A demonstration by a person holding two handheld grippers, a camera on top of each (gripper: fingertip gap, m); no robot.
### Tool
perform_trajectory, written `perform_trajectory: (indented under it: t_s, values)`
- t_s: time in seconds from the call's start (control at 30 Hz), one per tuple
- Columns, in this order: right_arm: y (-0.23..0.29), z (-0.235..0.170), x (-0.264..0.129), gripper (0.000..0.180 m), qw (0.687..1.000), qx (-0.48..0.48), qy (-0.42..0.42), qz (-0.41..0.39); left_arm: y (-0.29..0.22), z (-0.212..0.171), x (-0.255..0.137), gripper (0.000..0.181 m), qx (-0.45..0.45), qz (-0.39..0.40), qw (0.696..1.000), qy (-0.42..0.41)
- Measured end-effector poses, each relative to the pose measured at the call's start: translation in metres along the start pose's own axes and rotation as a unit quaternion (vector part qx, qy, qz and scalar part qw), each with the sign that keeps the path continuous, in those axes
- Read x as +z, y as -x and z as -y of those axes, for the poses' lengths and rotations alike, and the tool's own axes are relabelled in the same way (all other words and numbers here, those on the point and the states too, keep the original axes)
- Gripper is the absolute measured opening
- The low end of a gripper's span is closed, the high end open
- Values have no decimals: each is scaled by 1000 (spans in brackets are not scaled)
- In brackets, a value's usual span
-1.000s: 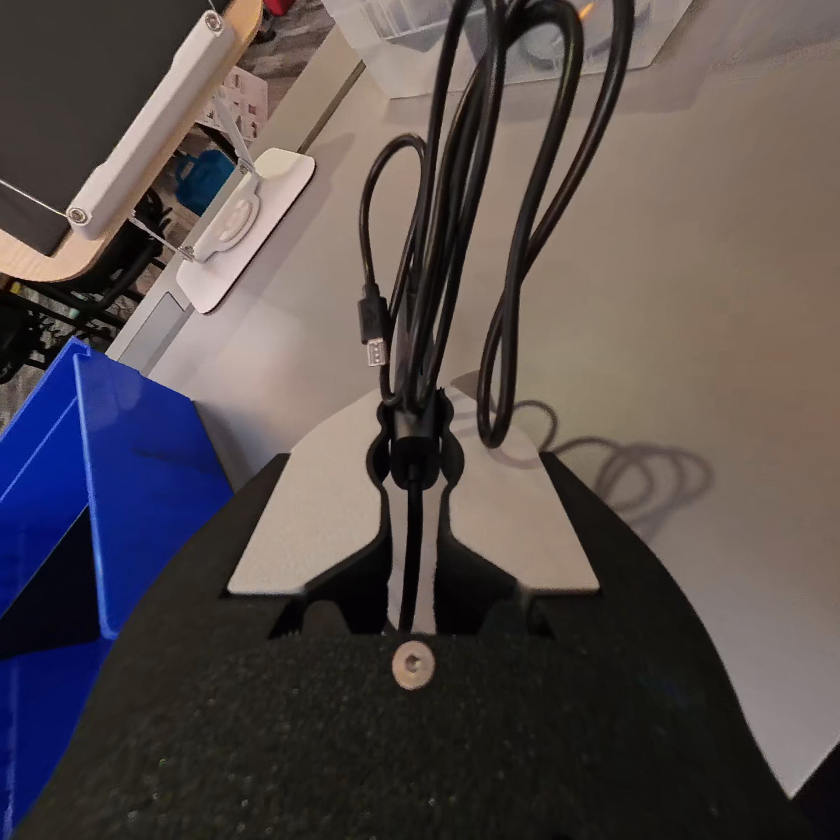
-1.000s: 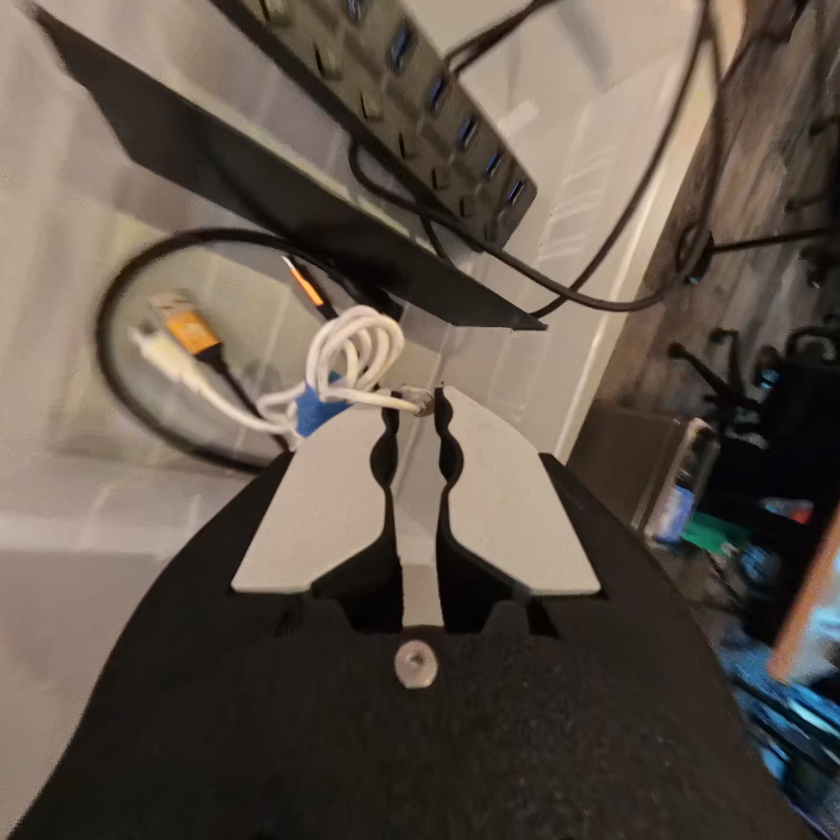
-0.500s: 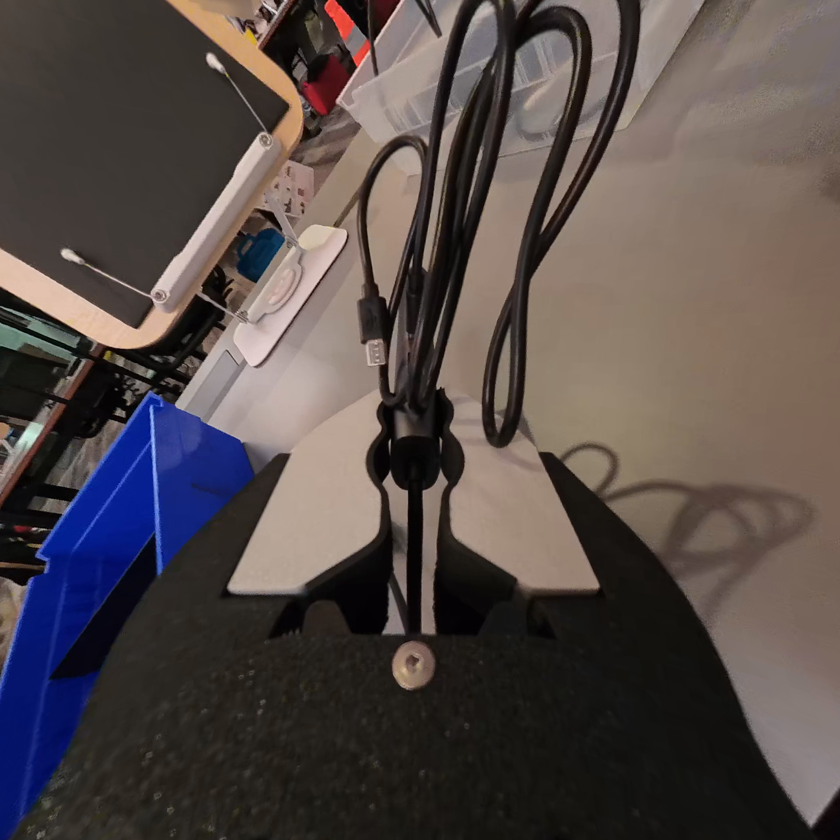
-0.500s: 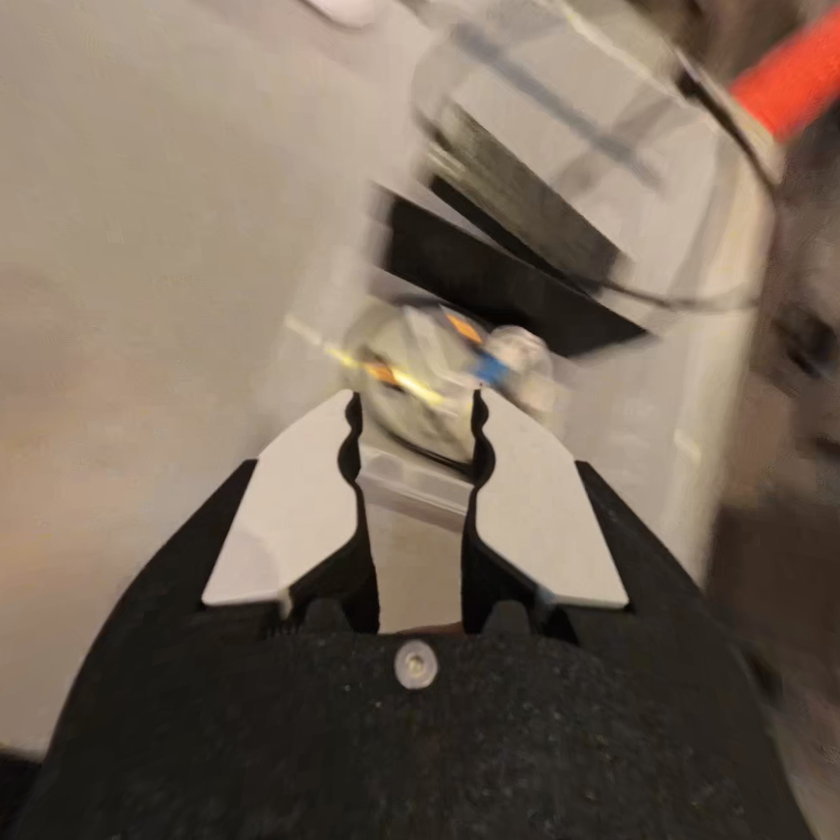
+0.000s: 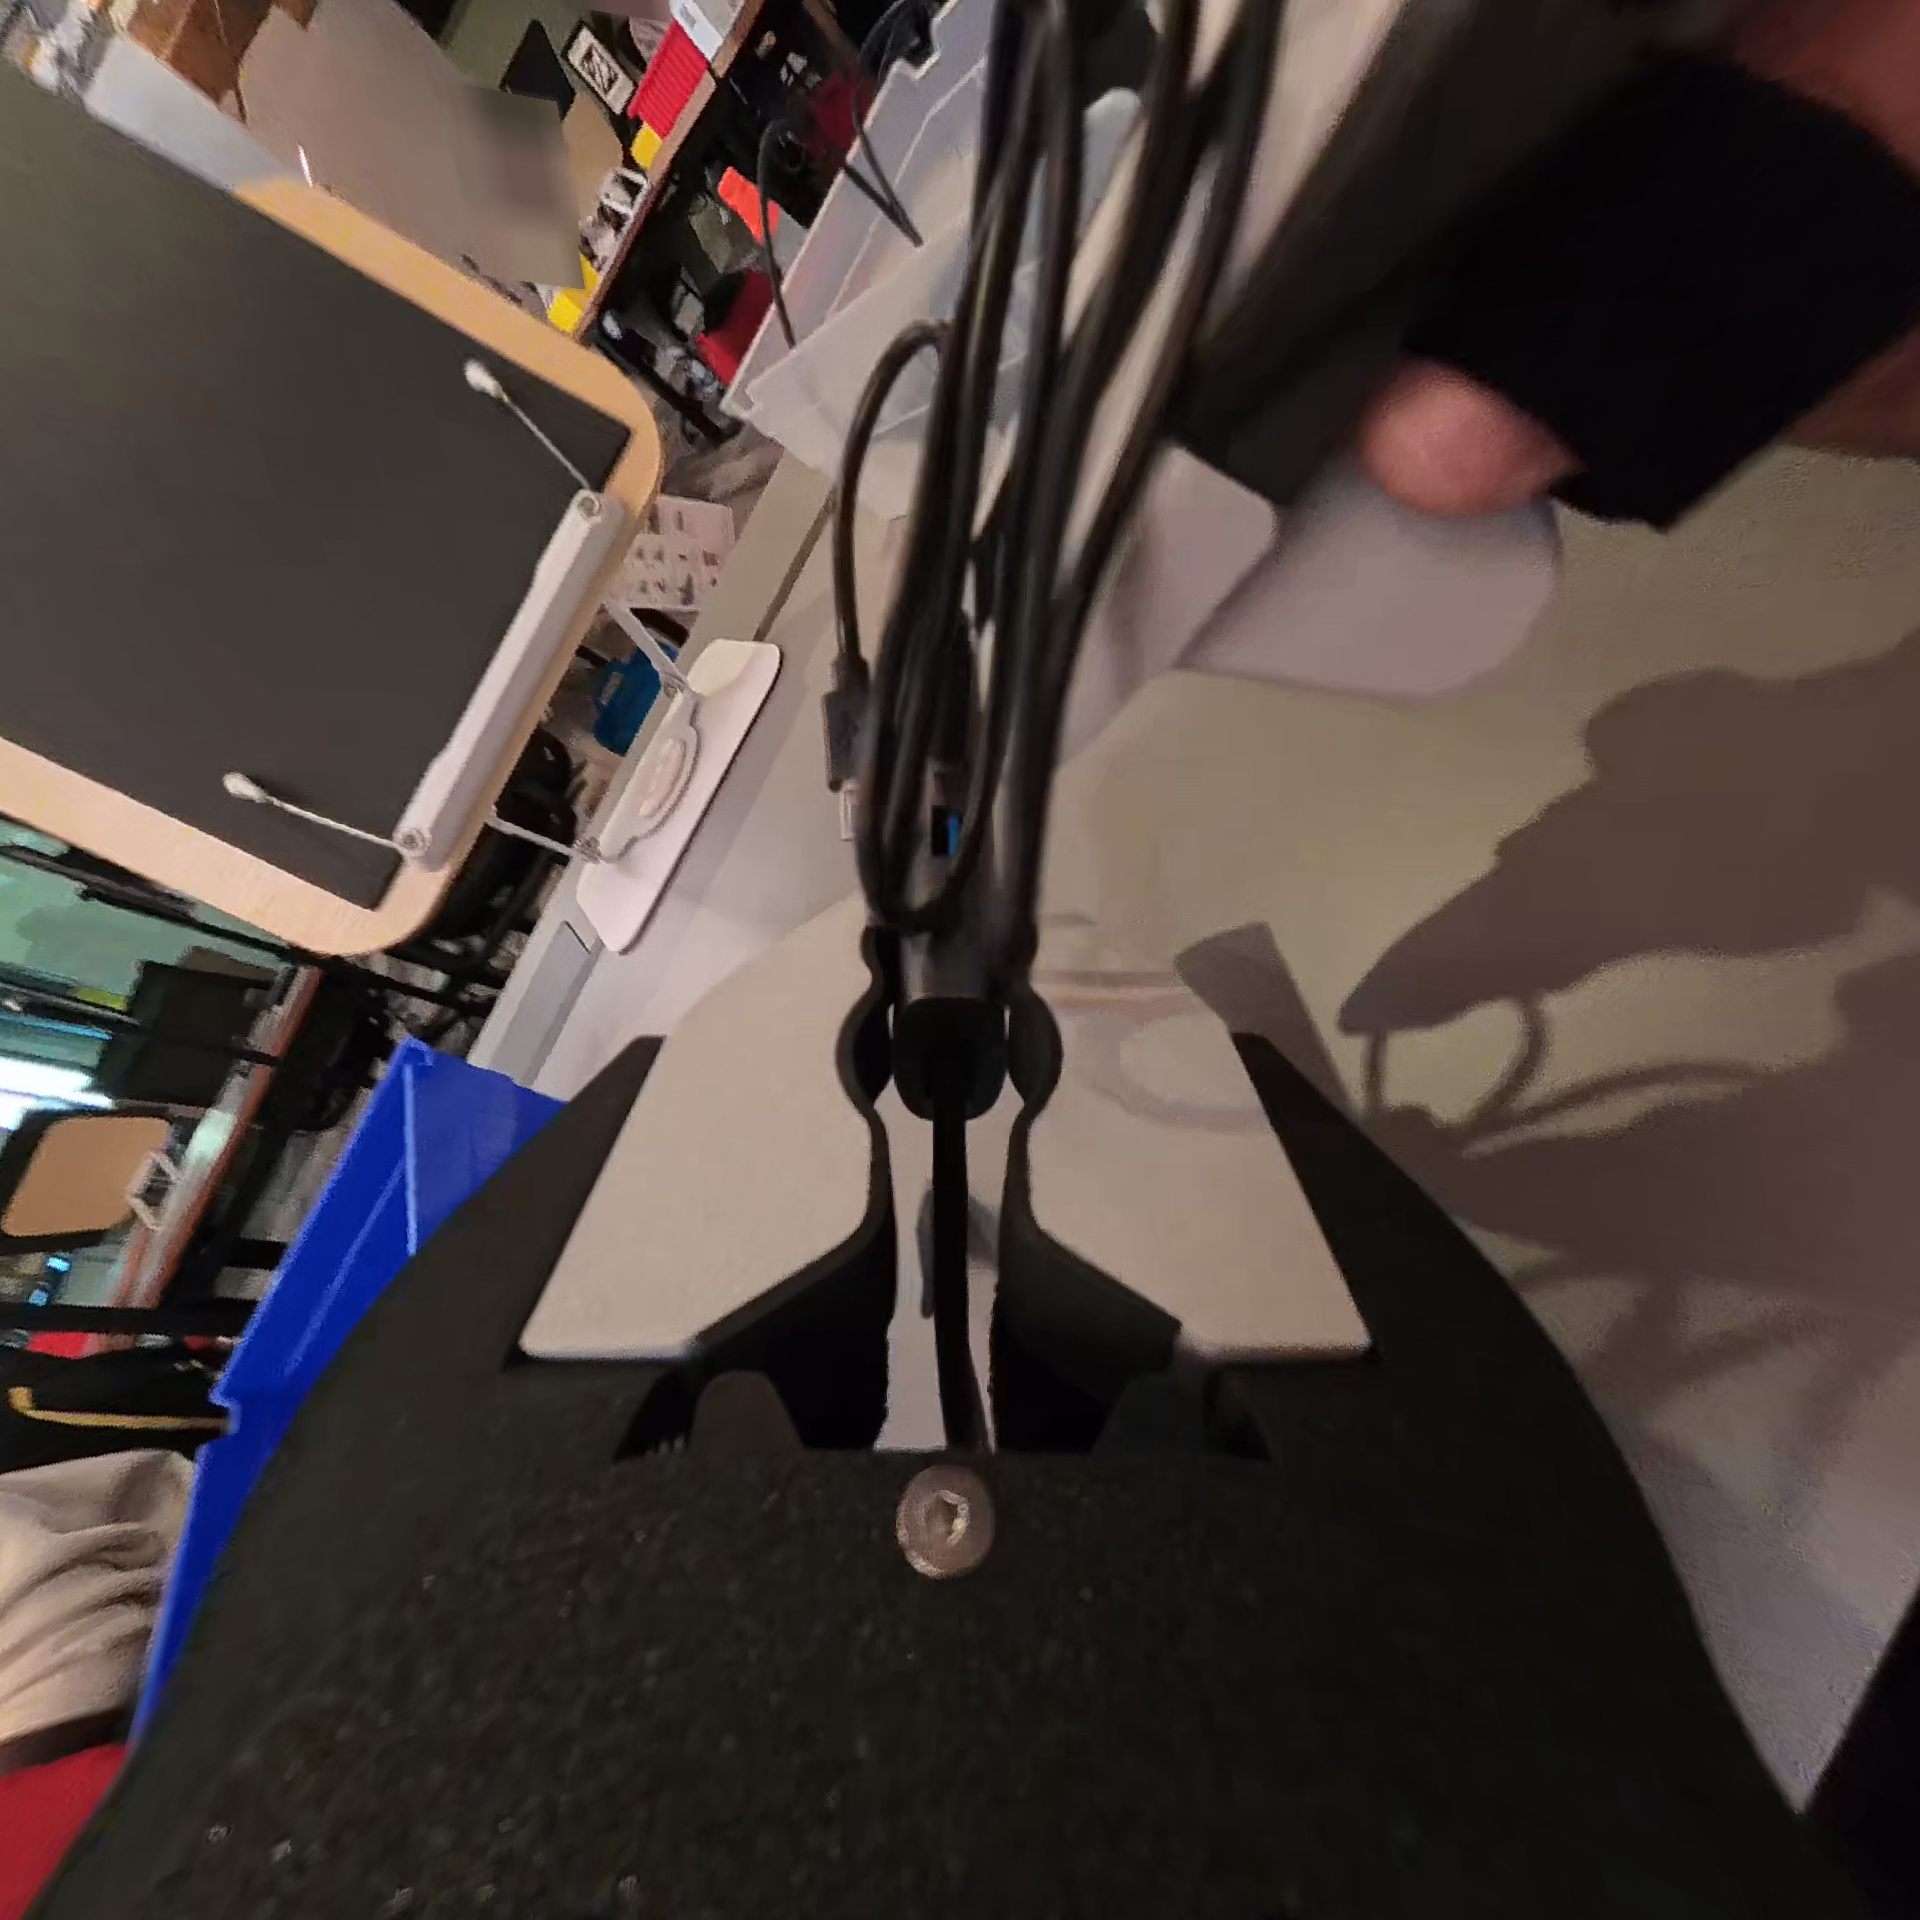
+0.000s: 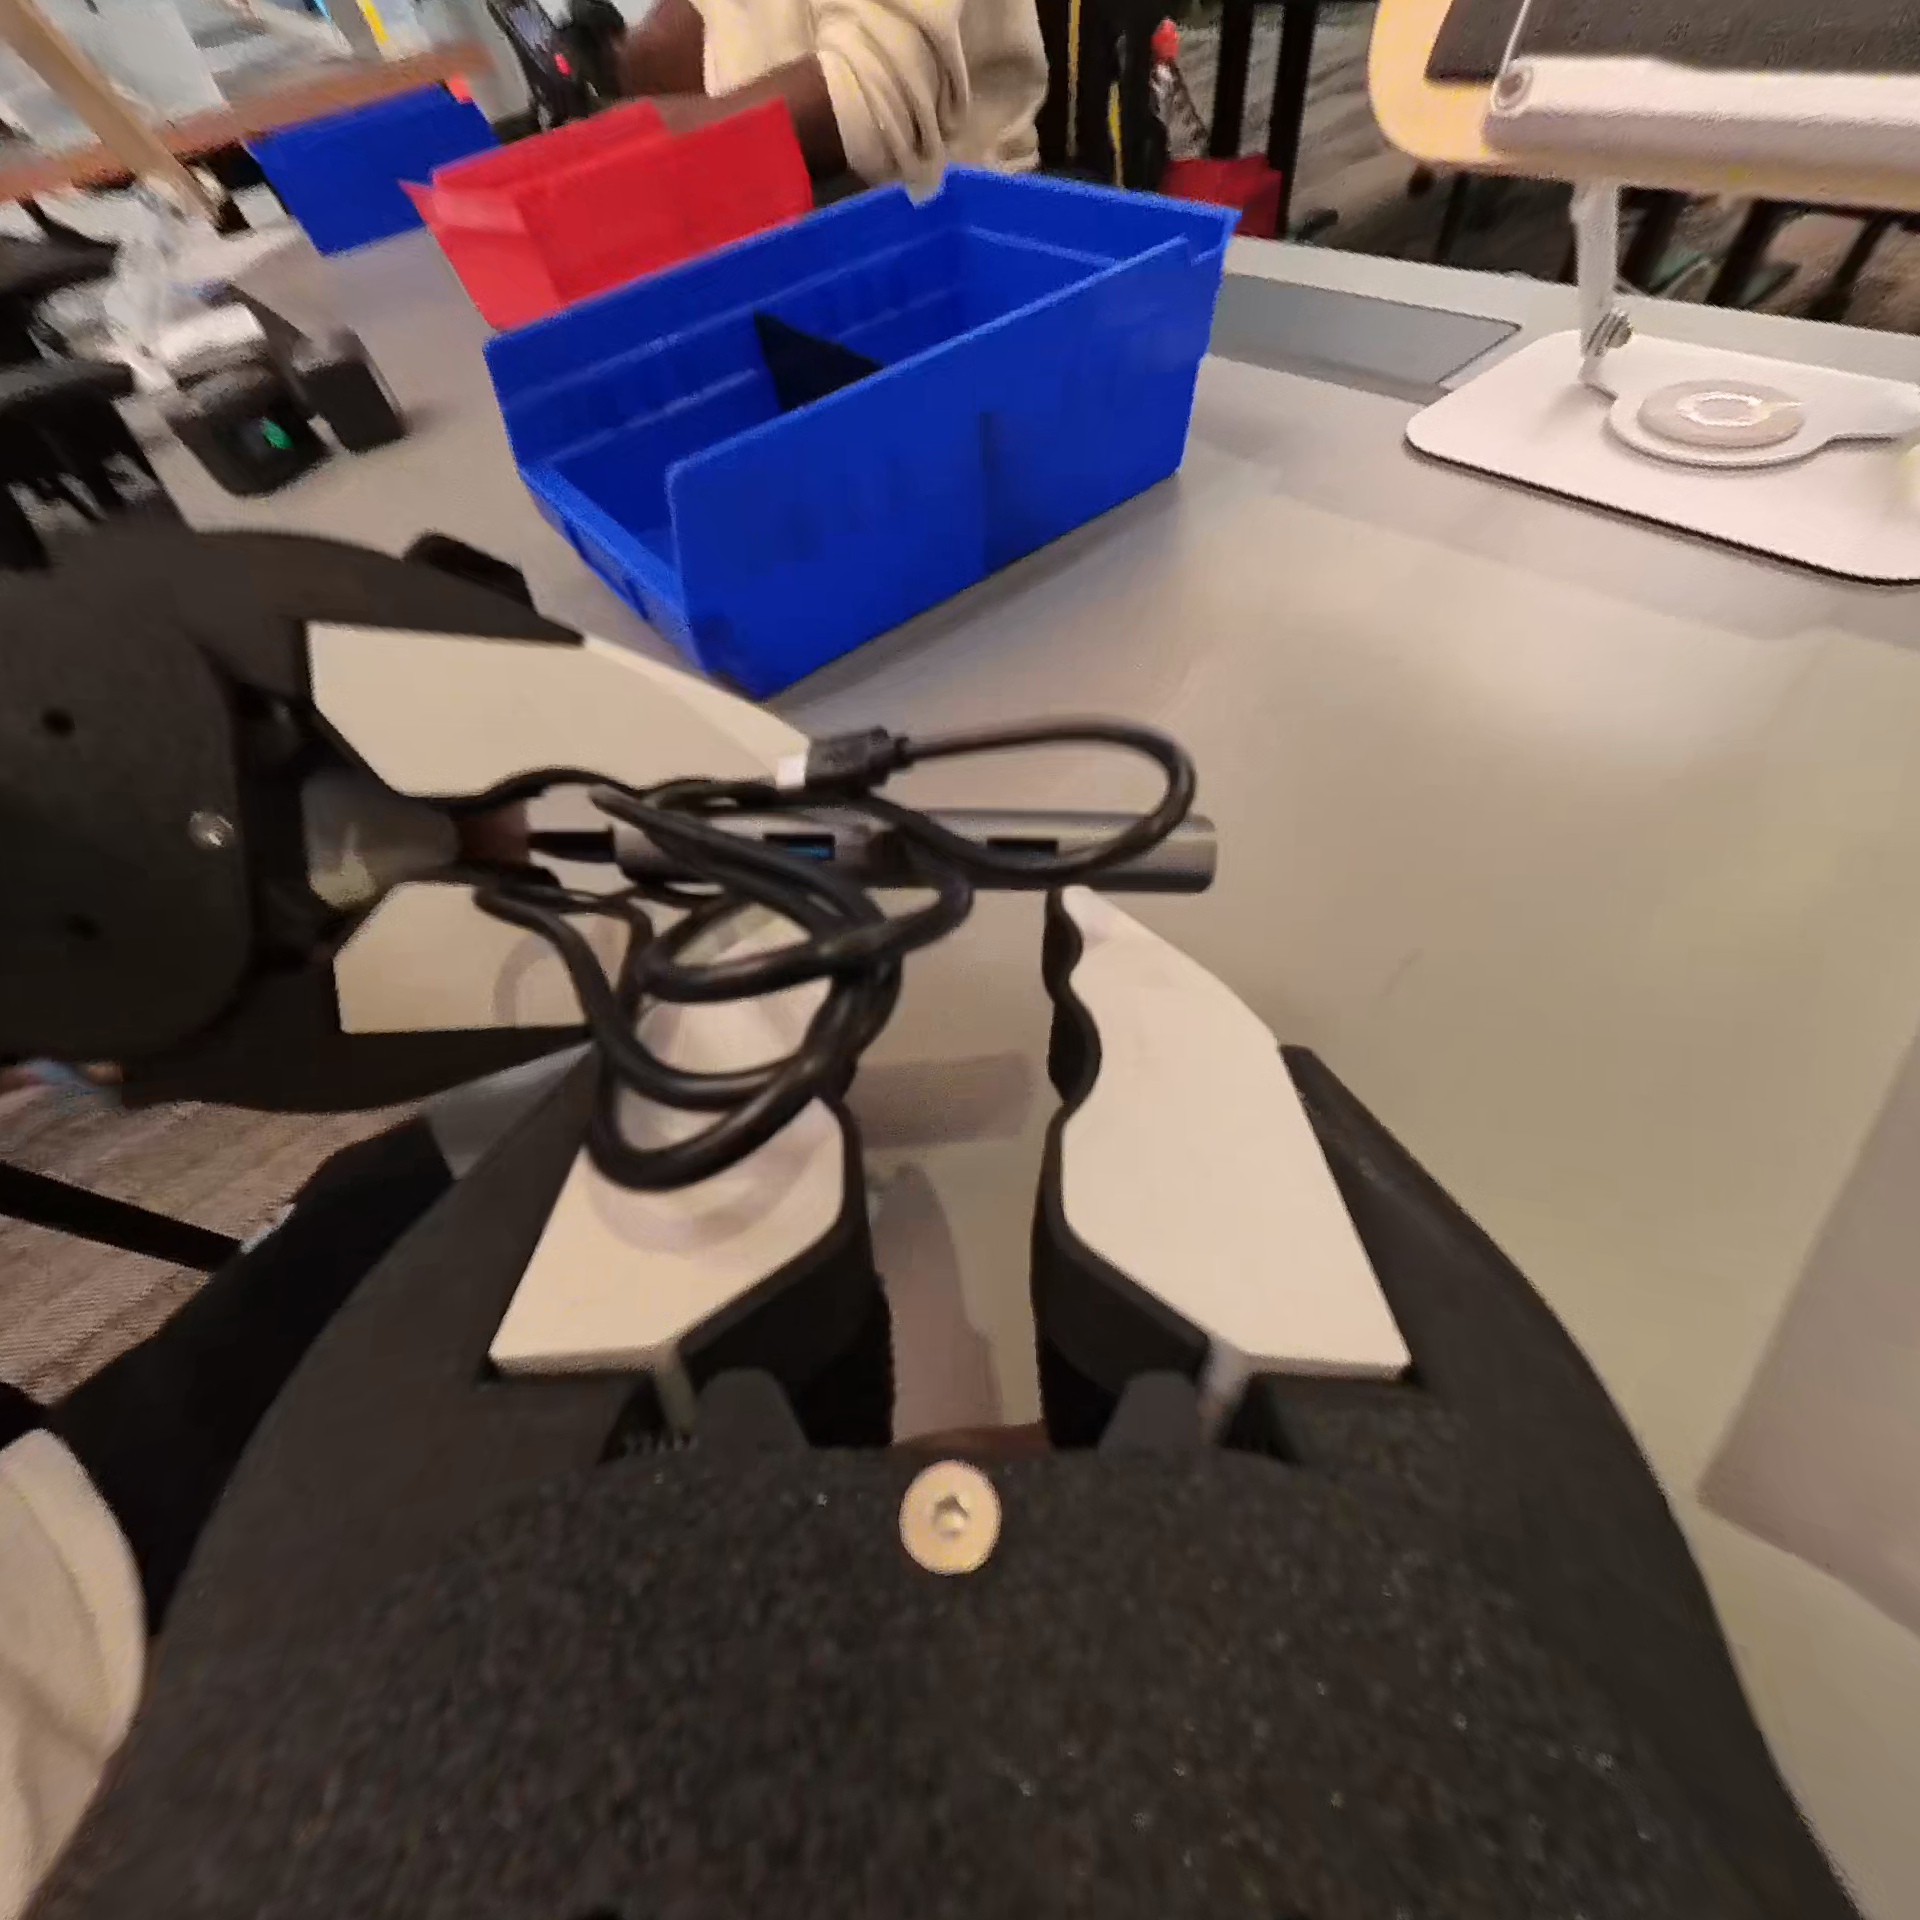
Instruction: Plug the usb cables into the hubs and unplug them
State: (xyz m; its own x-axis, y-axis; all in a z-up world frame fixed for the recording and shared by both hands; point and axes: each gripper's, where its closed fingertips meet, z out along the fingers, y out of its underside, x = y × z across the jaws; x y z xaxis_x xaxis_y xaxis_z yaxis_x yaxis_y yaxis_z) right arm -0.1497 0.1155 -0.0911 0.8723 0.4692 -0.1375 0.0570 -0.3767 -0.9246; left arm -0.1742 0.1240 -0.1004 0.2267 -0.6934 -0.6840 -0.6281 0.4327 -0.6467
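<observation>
My left gripper (image 5: 951, 951) is shut on the cable end of a slim dark grey USB hub (image 5: 951, 977), held above the grey table (image 5: 1351, 831). A bundled black cable (image 5: 1039, 520) hangs over the hub, its plug (image 5: 844, 727) free. In the right wrist view the hub (image 6: 1101, 847) lies crosswise, held by the left gripper (image 6: 727, 842) at the left. The black cable (image 6: 748, 1039) loops over it, its plug (image 6: 847, 753) loose. My right gripper (image 6: 945, 935) is open and empty just short of the hub. It also shows blurred at the top right of the left wrist view.
A blue bin (image 6: 883, 436) stands on the table behind the hub, with a red bin (image 6: 623, 208) and a person's sleeve (image 6: 883, 62) farther back. A white stand base (image 6: 1714, 436) sits at the right. A clear plastic box (image 5: 883, 312) is at the far table edge.
My right gripper has swung away from the large hub and white cable, opened, and now faces the small hub. My left gripper has tilted with the hub still in it.
</observation>
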Motion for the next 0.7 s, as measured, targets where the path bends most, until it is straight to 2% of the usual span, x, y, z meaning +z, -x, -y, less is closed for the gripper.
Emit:
perform_trajectory:
  t_s: [0.13,0.2,0.4,0.63,0.7]
  values:
    - [4,-1,-1,22,1000,-3,11,11,-6,1,0,17,75,25,997,9]
    - [5,-5,0,15,1000,1,24,11,-8,0,2,17,70,21,997,14]
    - [1,-9,0,15,999,-3,38,-13,-8,-2,7,17,70,15,997,34]
    - [2,0,-5,15,998,-23,10,-49,3,-1,10,18,69,32,996,42]
    - [3,3,-8,15,999,16,-9,-33,3,2,9,18,65,34,997,38]
